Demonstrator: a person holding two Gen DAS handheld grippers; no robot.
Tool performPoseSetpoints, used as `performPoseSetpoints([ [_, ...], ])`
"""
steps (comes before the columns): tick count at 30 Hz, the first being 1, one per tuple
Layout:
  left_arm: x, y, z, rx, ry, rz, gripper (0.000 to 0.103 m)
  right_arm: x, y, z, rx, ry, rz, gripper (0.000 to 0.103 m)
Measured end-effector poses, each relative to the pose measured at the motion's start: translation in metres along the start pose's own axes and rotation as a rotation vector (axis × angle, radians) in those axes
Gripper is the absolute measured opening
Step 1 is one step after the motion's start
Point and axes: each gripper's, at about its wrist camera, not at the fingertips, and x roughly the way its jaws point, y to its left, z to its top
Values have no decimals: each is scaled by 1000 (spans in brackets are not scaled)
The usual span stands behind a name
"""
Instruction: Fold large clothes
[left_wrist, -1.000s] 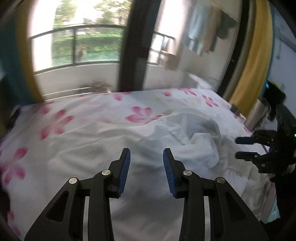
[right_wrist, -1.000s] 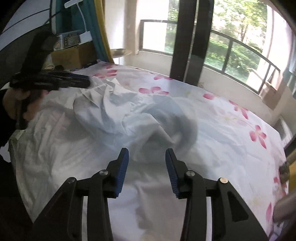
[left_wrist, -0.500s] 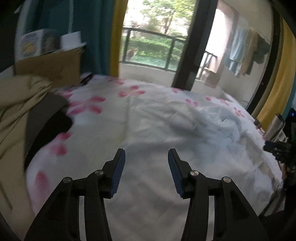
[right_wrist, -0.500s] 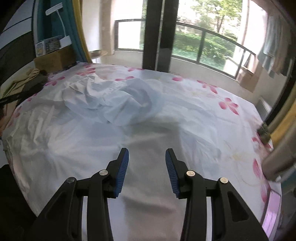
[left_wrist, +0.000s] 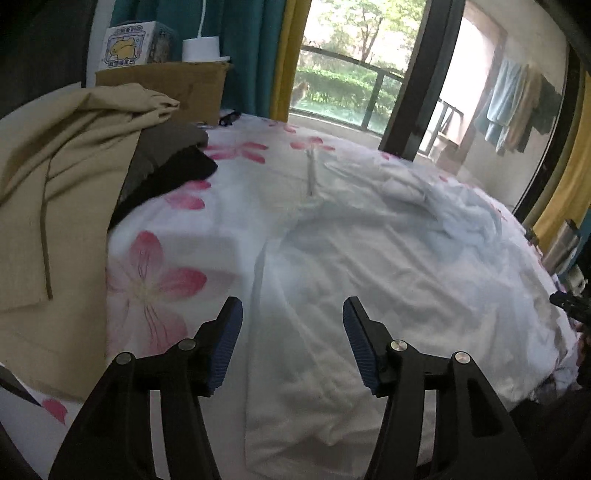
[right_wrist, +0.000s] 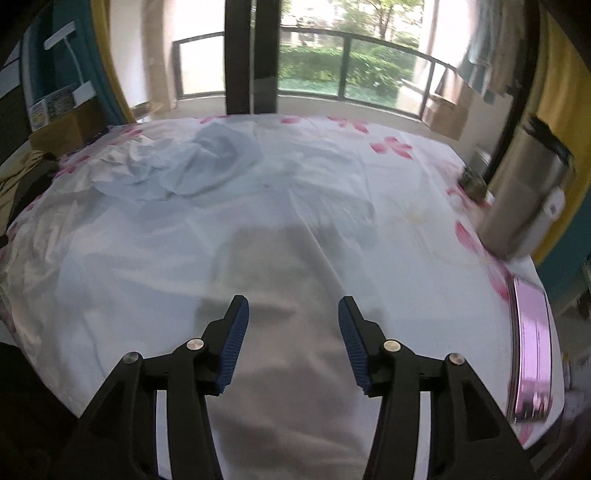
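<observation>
A large white garment (left_wrist: 369, 280) lies spread and wrinkled on the flowered bed sheet (left_wrist: 155, 284). Its far part is bunched into a heap (left_wrist: 461, 218). In the right wrist view the garment (right_wrist: 221, 240) covers the near bed, with the bunched heap (right_wrist: 184, 166) at the far left. My left gripper (left_wrist: 291, 336) is open and empty above the garment's near left edge. My right gripper (right_wrist: 293, 332) is open and empty above the garment's near part. The right gripper's tips (left_wrist: 569, 306) show at the right edge of the left wrist view.
A pile of beige, grey and black clothes (left_wrist: 74, 177) lies on the left of the bed. A cardboard box (left_wrist: 177, 85) stands behind it. A steel flask (right_wrist: 524, 199) and a pink object (right_wrist: 532, 347) sit at the bed's right edge. Balcony windows stand beyond.
Both grippers have swung outward: the left toward the left side of the bed, the right toward the right side. Both jaws stay open and empty.
</observation>
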Motion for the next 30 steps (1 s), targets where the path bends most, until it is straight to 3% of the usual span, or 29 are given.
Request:
performPoseSetpoints([
  [5, 7, -4, -12, -32, 23, -14, 60, -2, -13, -19, 39, 30, -36, 51],
  [9, 5, -10, -16, 25, 34, 15, 60, -8, -25, -30, 76, 30, -65, 52],
  [14, -1, -18, -24, 182, 84, 75, 60, -10, -42, -45, 115, 50, -102, 52],
  [23, -8, -25, -35, 164, 61, 128, 65, -22, -36, -65, 131, 29, -83, 54],
  [24, -7, -26, -35, 166, 62, 128, 65, -22, -33, -65, 120, 31, -75, 49],
  [25, -8, -26, -35, 172, 65, 124, 65, -23, -29, -65, 103, 29, -64, 32],
  [26, -6, -25, -33, 176, 69, 119, 64, -24, -26, -65, 91, 27, -44, 22],
  [27, -6, -26, -33, 183, 73, 107, 56, -24, -22, -64, 77, 30, -35, 8],
  [28, -8, -27, -32, 201, 76, 60, 32, -23, -19, -62, 58, 37, -39, 6],
  [30, -9, -28, -31, 212, 85, 28, 6, -21, -13, -58, 30, 44, -47, 4],
])
